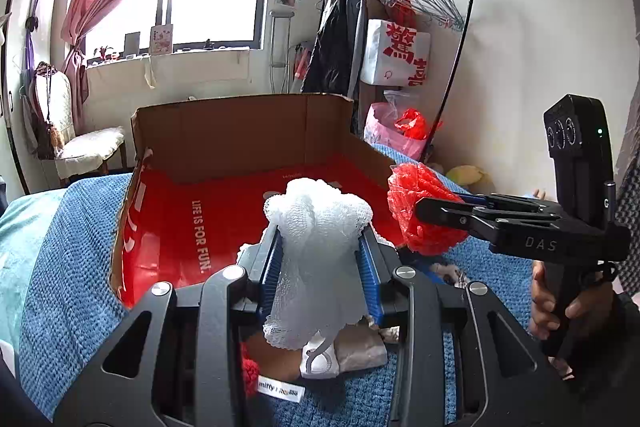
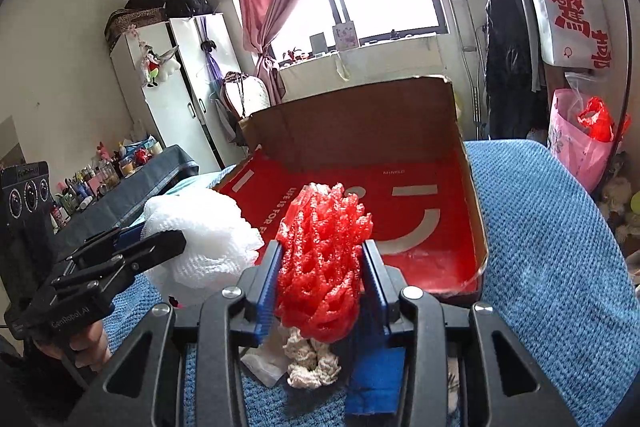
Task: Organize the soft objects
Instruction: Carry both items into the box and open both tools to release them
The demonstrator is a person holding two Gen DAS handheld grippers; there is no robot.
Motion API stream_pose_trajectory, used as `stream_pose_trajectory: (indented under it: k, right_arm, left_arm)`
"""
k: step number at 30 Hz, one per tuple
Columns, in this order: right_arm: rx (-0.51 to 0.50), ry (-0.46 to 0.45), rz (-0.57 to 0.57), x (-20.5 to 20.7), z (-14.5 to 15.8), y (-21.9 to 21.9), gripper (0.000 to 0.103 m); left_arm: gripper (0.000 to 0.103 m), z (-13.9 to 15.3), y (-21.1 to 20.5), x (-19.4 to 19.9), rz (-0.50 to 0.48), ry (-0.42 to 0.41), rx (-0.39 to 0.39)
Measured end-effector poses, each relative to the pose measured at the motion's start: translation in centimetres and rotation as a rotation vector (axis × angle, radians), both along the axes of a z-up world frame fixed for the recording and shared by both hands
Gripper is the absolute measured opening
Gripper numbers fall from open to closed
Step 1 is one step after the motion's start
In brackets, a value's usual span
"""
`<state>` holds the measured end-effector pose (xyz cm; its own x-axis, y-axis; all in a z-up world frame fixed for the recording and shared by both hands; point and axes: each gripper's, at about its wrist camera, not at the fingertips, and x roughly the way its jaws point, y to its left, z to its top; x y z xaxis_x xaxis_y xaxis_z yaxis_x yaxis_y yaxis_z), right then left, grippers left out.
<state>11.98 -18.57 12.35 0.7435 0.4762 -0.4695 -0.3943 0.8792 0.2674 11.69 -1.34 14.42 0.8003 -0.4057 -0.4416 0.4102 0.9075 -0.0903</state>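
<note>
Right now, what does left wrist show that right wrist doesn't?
Left wrist only: a cushioned chair by the window, and the right gripper side-on, shut on the red mesh.
Right wrist only: a white wardrobe and a cluttered side table.
Both: the open cardboard box, the white mesh clamped in the left gripper, the blue blanket.

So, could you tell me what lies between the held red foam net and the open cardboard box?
Only bare blue blanket separates the red foam net from the box, seen from the right wrist.

Was a bed under a blue knit blanket [image 2: 540,247]. Had an open red-lined cardboard box [image 1: 224,143] sitting on it, plus small soft bits [image 2: 312,367] lying nearer.
</note>
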Motion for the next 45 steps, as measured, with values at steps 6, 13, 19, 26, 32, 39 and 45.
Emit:
stream_pose_trajectory:
  k: [6, 13, 19, 26, 32, 39, 45]
  right_arm:
    - [-0.061, -0.016, 0.011, 5.2, 3.1, 1.6, 0.041]
    - [-0.222, 0.075, -0.011, 14.8, 3.4, 5.0, 0.041]
    - [-0.321, 0.2, -0.03, 21.8, 1.0, 6.9, 0.042]
    - [-0.375, 0.334, -0.05, 26.8, -2.2, 7.1, 0.042]
    - [-0.384, 0.375, -0.042, 28.0, -3.5, 7.0, 0.042]
    - [-0.371, 0.398, -0.036, 28.2, -4.1, 6.5, 0.044]
    - [-0.377, 0.401, -0.033, 27.9, -4.2, 6.9, 0.046]
  left_arm:
    - [0.033, 1.9, 0.7, 5.9, -0.007, 0.012, 0.045]
    - [0.033, 1.1, 0.6, 15.9, 0.031, 0.152, 0.124]
    - [0.033, -0.6, -0.3, 21.9, 0.062, 0.234, 0.181]
    - [0.033, -2.4, -1.2, 25.5, 0.08, 0.28, 0.232]
    - [0.033, -3.2, -1.8, 26.5, 0.063, 0.287, 0.251]
    - [0.036, -3.6, -2.4, 27.0, 0.069, 0.275, 0.267]
    - [0.04, -3.5, -2.1, 27.1, 0.08, 0.285, 0.25]
